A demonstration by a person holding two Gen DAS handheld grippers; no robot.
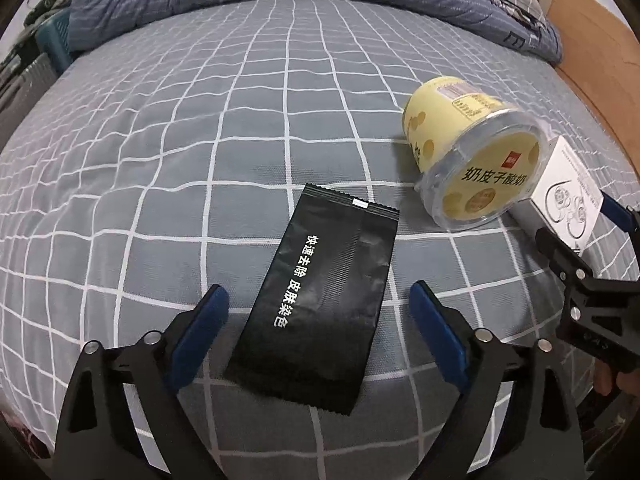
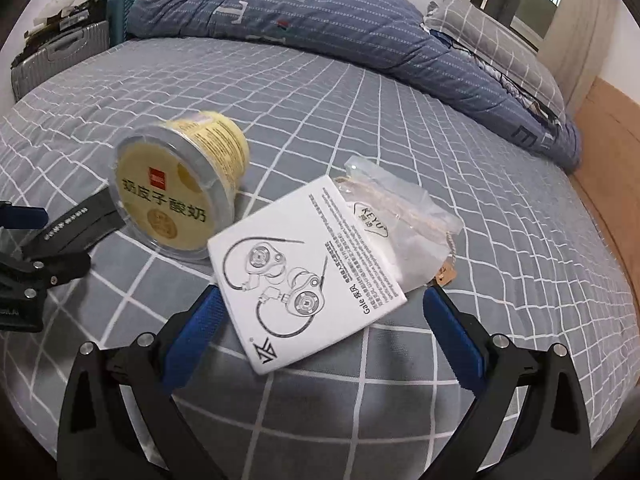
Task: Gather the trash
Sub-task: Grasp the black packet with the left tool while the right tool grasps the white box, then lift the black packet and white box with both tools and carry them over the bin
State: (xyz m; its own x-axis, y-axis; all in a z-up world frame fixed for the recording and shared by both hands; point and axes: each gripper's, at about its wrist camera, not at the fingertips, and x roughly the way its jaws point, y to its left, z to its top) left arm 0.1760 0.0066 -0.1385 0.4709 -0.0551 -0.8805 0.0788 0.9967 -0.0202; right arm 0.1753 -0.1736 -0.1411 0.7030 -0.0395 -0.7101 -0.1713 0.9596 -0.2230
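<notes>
A black foil sachet [image 1: 320, 300] lies flat on the grey checked bed sheet [image 1: 200, 120]. My left gripper [image 1: 320, 300] is open, its blue fingers either side of the sachet. A yellow yoghurt cup [image 1: 468, 152] lies on its side to the right; it also shows in the right wrist view [image 2: 176, 196]. A white earphone box [image 2: 308, 272] lies between the open fingers of my right gripper [image 2: 320, 308], next to a clear plastic bag [image 2: 404, 216]. The right gripper [image 1: 584, 236] shows in the left wrist view around the box [image 1: 564, 196].
A rumpled blue quilt [image 2: 320, 28] and a pillow [image 2: 500, 44] lie along the far side of the bed. A wooden bed frame [image 2: 612, 152] runs along the right. Suitcases [image 2: 60, 56] stand beyond the bed's far left corner.
</notes>
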